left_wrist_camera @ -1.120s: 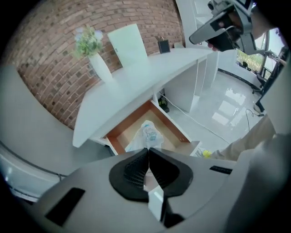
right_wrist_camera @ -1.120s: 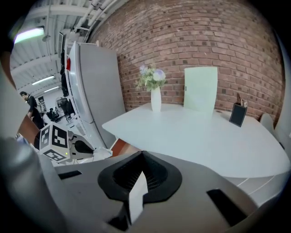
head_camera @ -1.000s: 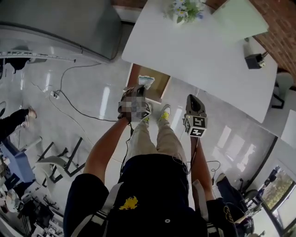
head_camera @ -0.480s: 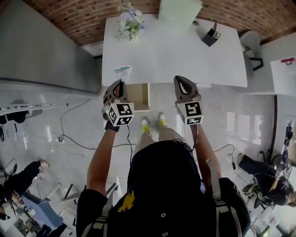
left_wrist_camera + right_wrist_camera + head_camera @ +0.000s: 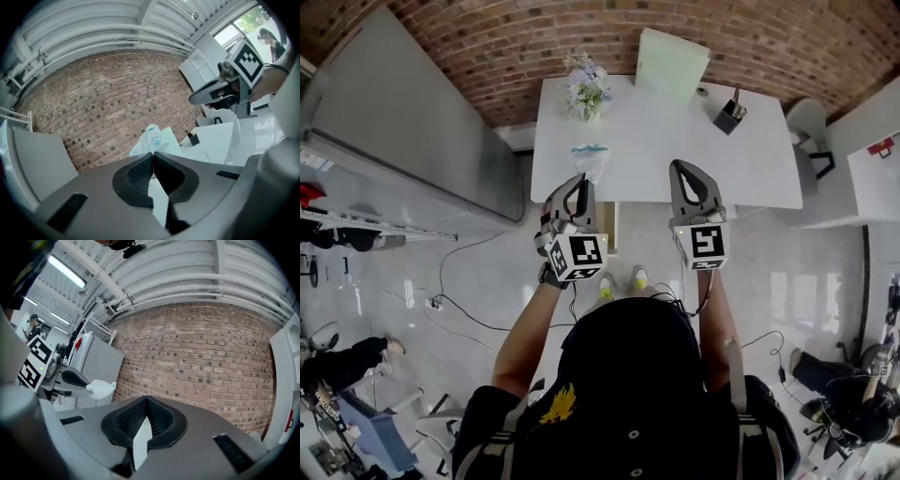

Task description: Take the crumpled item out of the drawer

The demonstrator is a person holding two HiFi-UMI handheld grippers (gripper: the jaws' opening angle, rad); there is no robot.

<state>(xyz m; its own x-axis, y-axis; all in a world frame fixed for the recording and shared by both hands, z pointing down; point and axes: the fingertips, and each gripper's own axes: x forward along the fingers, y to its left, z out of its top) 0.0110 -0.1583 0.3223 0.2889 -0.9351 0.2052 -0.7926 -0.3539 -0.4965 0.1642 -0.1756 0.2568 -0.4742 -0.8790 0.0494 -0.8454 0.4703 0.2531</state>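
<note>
The crumpled item [image 5: 589, 159] is a white and pale blue plastic wrapper. It sticks out of the tips of my left gripper [image 5: 581, 176], which is shut on it, and hangs over the near edge of the white table [image 5: 656, 141]. In the left gripper view the wrapper [image 5: 153, 138] stands up past the closed jaws of the left gripper [image 5: 152, 153]. My right gripper [image 5: 682, 167] is held level beside it, shut with nothing in it, as the right gripper view shows [image 5: 146, 399]. A strip of the open drawer [image 5: 607, 225] shows below the table edge, between the grippers.
On the table stand a vase of flowers [image 5: 586, 86] and a dark pen holder [image 5: 728, 114]. A pale chair back [image 5: 672, 61] leans at the far side by the brick wall [image 5: 487, 56]. A grey cabinet [image 5: 403, 141] stands left; cables [image 5: 459, 281] lie on the floor.
Both grippers have risen from down by the drawer to table height. The left one has carried the wrapper up with it. The head view has swung up towards the wall.
</note>
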